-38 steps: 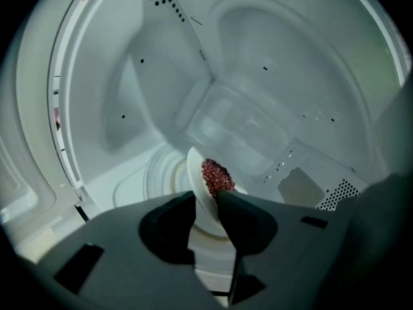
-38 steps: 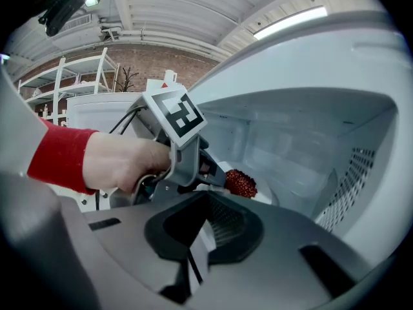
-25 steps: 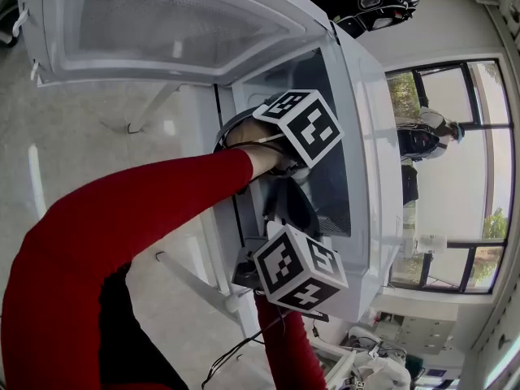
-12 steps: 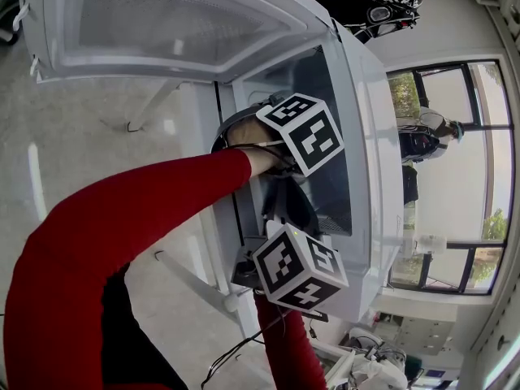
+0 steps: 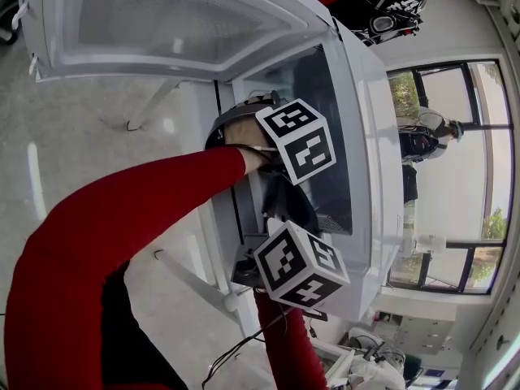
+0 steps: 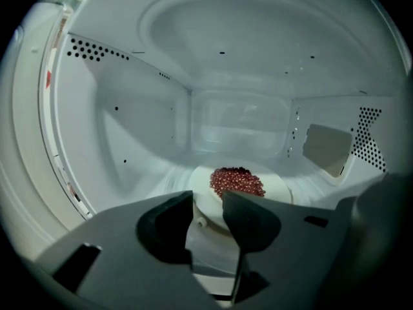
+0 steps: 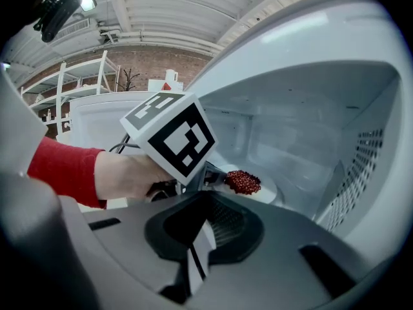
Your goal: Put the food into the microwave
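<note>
Microwave (image 5: 374,161): one food plate (image 6: 276,187) inside; left claw (image 6: 206,204) just widening, empty; right claw (image 7: 200,234) closed.

The left gripper (image 6: 208,202) pointed forward and slightly down. Its 2 jaws had just been opening and stood wide apart, with nothing pressed between them. The left hand (image 7: 126,176) wrapped its handle, red sleeve (image 5: 122,226) outstretched. The right gripper (image 7: 201,237) hung beside it, jaws together, empty.
</note>
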{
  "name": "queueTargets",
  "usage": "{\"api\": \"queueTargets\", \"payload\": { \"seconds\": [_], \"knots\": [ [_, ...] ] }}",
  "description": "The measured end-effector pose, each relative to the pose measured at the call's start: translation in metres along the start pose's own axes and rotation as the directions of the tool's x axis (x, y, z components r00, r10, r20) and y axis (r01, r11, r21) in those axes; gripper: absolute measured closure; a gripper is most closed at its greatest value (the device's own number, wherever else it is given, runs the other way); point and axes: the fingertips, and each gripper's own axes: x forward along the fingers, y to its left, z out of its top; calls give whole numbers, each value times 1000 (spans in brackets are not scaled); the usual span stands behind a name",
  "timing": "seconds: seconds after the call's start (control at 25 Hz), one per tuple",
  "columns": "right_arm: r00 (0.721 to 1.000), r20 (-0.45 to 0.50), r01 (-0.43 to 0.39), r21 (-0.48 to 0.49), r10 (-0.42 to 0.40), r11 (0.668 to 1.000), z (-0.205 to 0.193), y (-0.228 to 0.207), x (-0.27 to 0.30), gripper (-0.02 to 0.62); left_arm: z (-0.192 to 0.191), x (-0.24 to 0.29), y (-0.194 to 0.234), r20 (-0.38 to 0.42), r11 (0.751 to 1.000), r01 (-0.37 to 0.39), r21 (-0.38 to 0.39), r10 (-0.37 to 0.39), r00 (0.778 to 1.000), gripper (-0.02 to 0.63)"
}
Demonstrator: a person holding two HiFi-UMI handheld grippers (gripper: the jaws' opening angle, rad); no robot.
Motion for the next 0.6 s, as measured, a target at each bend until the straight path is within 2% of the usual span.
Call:
{"api": "queueTargets", "payload": {
  "seconds": [0.2,0.32,0.4,0.48,0.6],
  "knots": [
    [1000,-3,2,5,-2,1000,-12,-21,-5,581,2,11,-23,4,999,32,-10,-32,999,456],
    [1000,1,1,5,-1,1000,-26,-44,-15,581,7,15,-47,49,993,86,-83,-82,995,461],
    [1000,6,-1,9,1,1000,-25,-38,-15,581,12,3,-36,95,987,103,-124,-91,991,506],
    [1000,11,-1,20,0,1000,-14,-23,-9,582,17,-14,-10,125,988,98,-122,-83,989,567],
    [1000,24,9,36,-10,999,0,-12,0,581,27,-31,8,174,983,145,-110,-125,977,595]
  ]
}}
